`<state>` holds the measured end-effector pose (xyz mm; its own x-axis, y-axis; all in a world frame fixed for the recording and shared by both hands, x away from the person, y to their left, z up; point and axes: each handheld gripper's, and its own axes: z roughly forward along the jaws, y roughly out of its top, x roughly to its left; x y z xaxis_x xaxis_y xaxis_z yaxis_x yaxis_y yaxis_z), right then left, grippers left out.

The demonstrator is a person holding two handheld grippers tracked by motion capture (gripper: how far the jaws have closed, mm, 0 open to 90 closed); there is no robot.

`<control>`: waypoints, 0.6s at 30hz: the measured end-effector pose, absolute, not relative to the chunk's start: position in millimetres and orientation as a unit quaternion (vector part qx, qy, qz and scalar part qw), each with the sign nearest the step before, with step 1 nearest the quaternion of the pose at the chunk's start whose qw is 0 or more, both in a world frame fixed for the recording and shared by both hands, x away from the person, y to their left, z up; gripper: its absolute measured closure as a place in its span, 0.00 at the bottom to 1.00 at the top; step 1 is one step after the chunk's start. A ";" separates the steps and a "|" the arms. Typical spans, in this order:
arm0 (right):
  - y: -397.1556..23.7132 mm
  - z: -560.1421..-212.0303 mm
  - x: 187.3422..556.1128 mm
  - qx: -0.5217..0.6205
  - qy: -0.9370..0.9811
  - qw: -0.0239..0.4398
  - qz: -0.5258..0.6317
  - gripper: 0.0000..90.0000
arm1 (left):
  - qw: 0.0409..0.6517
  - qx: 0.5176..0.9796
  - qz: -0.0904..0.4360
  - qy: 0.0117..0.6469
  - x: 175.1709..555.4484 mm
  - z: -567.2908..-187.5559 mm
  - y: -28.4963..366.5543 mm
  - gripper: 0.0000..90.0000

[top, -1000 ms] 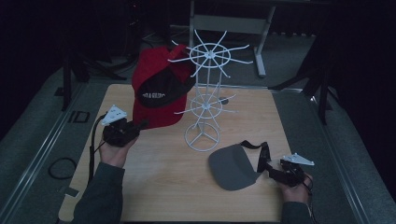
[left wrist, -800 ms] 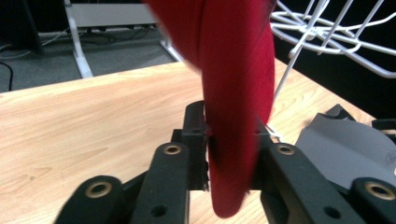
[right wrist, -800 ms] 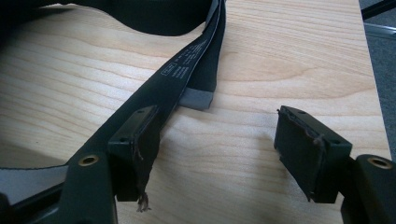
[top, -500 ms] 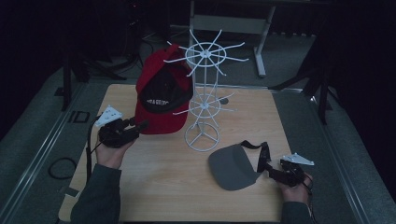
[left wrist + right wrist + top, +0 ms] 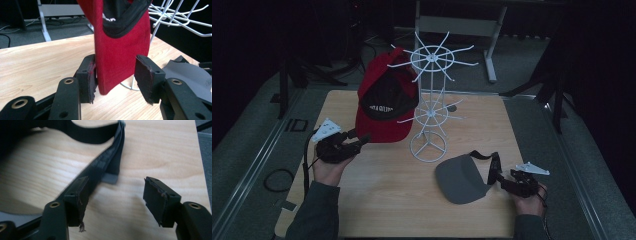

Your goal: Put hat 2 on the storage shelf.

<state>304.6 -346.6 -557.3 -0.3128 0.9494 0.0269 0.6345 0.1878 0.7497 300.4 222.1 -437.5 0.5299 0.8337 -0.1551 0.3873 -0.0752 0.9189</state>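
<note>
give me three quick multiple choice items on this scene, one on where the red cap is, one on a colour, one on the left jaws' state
1. Where is the red cap?
A. hanging on the white wire rack
B. flat on the table by the person's right hand
C. on the floor

2. What colour is the visor lying on the wooden table?
A. red
B. grey
C. yellow

3. How do the jaws of the left gripper stand?
A. clamped tight on the cap's brim
B. shut with nothing between them
C. open, with the brim between them

Answers:
1. A, the high view shows the cap hung up on the rack's arms.
2. B, the visor beside the right gripper is grey with a black strap.
3. C, the left gripper view shows a clear gap at the right pad; the jaws have just been opening.
</note>
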 end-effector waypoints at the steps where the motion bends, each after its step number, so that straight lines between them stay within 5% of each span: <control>1: -346.1 -555.8 305.7 0.537 0.734 0.232 0.345 0.44 | 0.523 0.700 0.213 0.436 299.7 -437.9 222.5 0.59; 18: -340.5 -551.3 343.7 0.536 0.746 0.221 0.327 0.60 | 0.525 0.696 0.216 0.441 297.6 -437.6 225.9 0.58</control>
